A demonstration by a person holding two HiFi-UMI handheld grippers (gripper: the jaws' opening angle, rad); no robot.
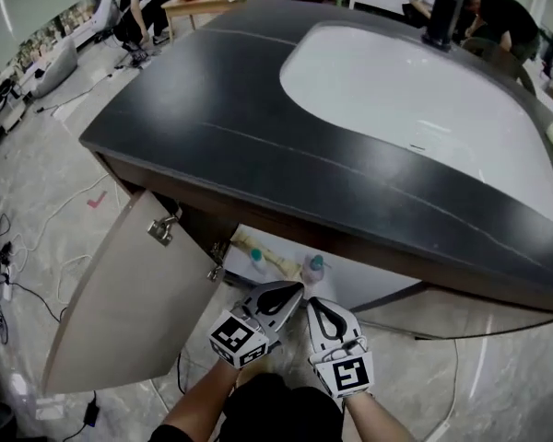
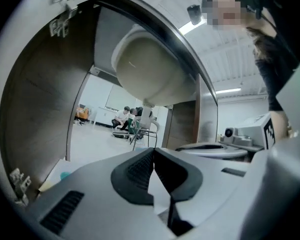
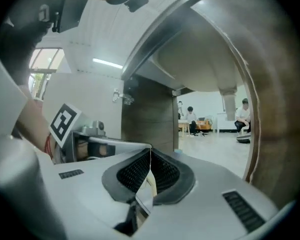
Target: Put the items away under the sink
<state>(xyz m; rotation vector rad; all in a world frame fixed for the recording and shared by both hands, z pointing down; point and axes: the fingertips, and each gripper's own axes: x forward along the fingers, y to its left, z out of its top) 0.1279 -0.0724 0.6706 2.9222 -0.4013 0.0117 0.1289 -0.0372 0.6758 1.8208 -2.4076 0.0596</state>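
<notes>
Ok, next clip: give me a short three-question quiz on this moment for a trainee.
1. True or false: the cabinet door under the counter stands open.
2. The left gripper and right gripper each have jaws: A) apart; B) together on nothing; C) shut on a bottle.
3. How many teal-capped bottles show inside the cabinet in the head view?
Key: 1 true; 2 B; 3 two.
</notes>
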